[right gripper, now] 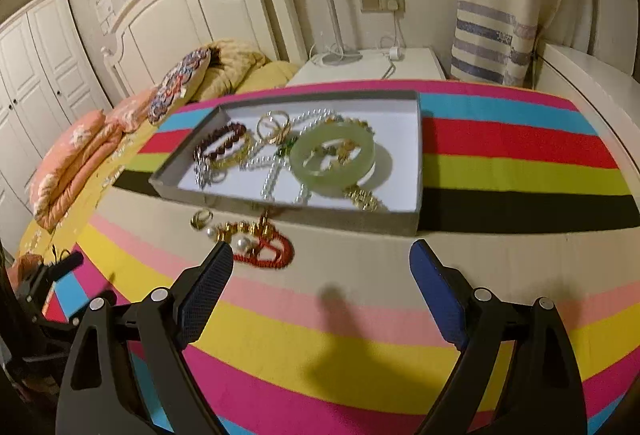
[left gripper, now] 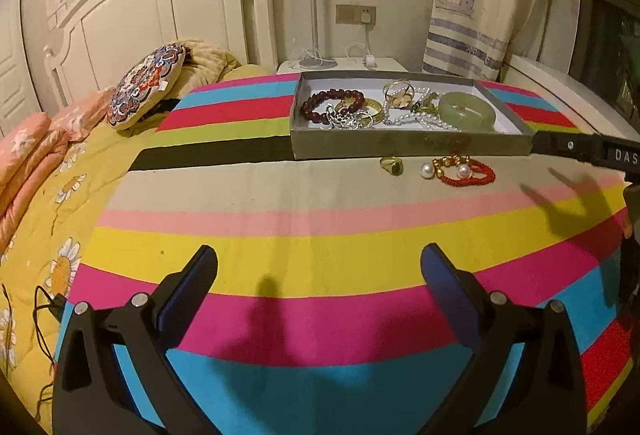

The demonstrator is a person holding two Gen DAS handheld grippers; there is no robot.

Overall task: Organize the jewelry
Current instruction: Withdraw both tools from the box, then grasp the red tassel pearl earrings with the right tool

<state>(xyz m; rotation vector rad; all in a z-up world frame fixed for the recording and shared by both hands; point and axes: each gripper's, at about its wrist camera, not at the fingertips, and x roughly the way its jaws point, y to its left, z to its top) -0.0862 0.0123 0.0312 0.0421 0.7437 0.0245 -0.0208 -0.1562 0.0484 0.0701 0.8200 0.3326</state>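
Nearest, on the striped cloth (left gripper: pixel 320 235) short of the grey tray (left gripper: pixel 412 145): left hand-held gripper (left gripper: pixel 319 267) spread wide and empty, well back from the tray. Closer to the tray, right hand-held gripper (right gripper: pixel 322 263) likewise spread wide, holding nothing, its left finger just beside the red cord bracelet (right gripper: pixel 266 255). Just outside the tray's front wall, still loose on the cloth: that bracelet, two pearls (left gripper: pixel 427 170) against it, and a gold ring with a dark stone (left gripper: pixel 392 165). Inside the tray, piled and overlapping: jade bangle (right gripper: pixel 334 159), pearl strand (right gripper: pixel 276 171), dark red bead bracelet (left gripper: pixel 334 105), gold bangles and rings. Likely risks from here: pearls rolling off across the cloth if nudged by a finger; cord and pearls lifted together because touching; the small ring slipping from wide pads on soft fabric.
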